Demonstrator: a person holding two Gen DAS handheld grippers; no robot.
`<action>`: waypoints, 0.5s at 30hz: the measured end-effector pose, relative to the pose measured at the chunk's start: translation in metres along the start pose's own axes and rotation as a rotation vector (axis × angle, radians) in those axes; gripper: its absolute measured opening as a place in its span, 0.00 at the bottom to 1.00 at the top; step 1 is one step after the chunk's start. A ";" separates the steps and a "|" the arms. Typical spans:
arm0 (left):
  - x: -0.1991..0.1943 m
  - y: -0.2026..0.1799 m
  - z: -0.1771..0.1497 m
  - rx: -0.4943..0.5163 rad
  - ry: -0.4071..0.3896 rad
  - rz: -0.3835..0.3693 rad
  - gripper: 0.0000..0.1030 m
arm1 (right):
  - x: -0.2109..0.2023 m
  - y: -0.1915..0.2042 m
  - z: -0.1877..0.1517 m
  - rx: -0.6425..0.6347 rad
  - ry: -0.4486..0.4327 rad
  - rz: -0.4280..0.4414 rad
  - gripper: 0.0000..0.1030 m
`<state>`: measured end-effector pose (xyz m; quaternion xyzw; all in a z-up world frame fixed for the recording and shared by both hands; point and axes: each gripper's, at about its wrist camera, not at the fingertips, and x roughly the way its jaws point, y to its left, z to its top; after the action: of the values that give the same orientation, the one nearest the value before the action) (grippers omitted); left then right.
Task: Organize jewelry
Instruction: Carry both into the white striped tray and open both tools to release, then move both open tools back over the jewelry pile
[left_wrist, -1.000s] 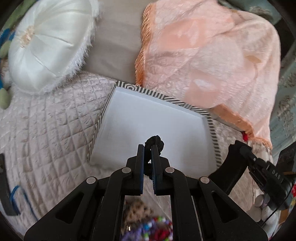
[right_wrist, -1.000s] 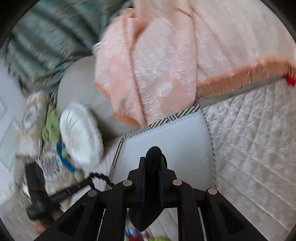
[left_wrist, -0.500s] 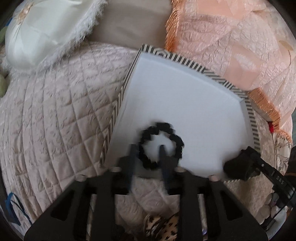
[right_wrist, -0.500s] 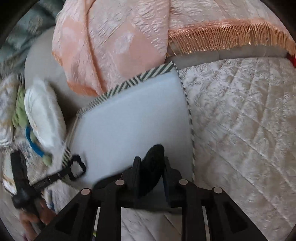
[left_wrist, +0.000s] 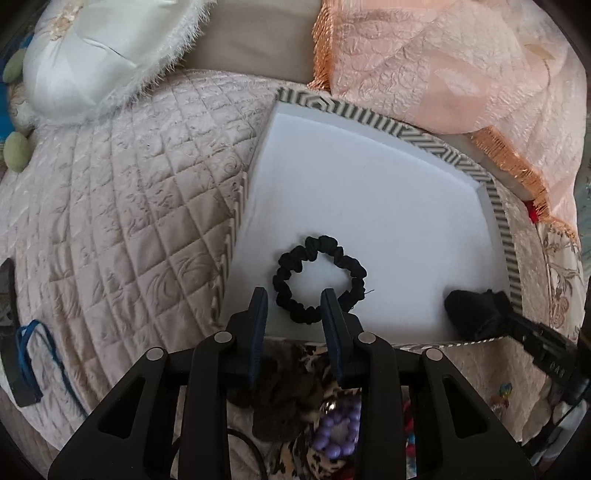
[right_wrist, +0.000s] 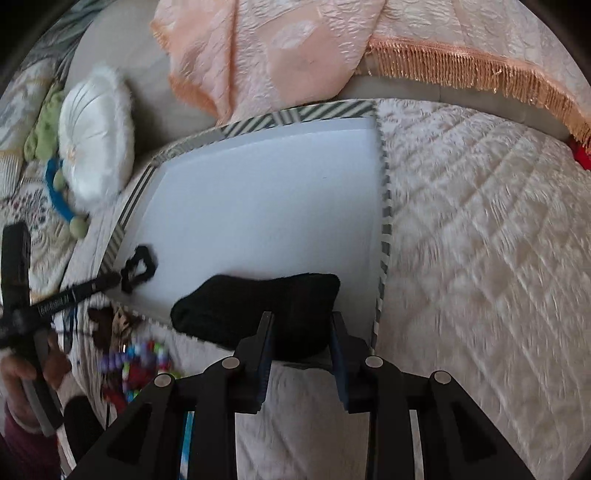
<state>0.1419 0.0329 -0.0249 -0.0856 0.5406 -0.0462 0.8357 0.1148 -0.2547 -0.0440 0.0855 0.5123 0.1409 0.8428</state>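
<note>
Round cushion (left_wrist: 92, 55): white, fringed, far left on the quilted bedspread (left_wrist: 122, 206); apart from the work.
Left gripper (left_wrist: 294, 303): jaws have just been opening and stand moderately apart; the near arc of the scrunchie lies between them, pads clear of it, which reads as a release.
Black scrunchie (left_wrist: 319, 278): flat, as an open ring, on the white pad near the tray's near-left corner; probably laid open so it stays visible.
Striped tray (left_wrist: 495, 206): white foam floor inside a striped rim, resting on the bedspread; apparently the sorting surface.
Black fabric piece (right_wrist: 258, 306): lies across the tray's near edge toward its right corner, partly on the pad.
Right gripper (right_wrist: 301, 325): jaws have just been opening; the fabric sits between them, whether the pads touch it cannot be told.
Unsorted pile (left_wrist: 332, 428): beads and leopard-print fabric, near, below the tray.
Peach throw (left_wrist: 461, 66): fringed, far right, overlapping the tray's far edge.
</note>
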 end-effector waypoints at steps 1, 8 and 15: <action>-0.004 0.000 -0.002 -0.003 -0.012 -0.003 0.43 | -0.004 0.003 -0.002 -0.003 -0.012 0.002 0.35; -0.039 -0.005 -0.019 -0.013 -0.060 -0.030 0.56 | -0.044 0.020 -0.016 -0.035 -0.165 -0.043 0.69; -0.070 -0.014 -0.050 0.036 -0.136 0.045 0.56 | -0.089 0.041 -0.044 -0.028 -0.295 -0.020 0.69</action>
<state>0.0681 0.0266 0.0208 -0.0613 0.4834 -0.0314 0.8727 0.0304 -0.2453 0.0225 0.0885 0.3818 0.1257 0.9114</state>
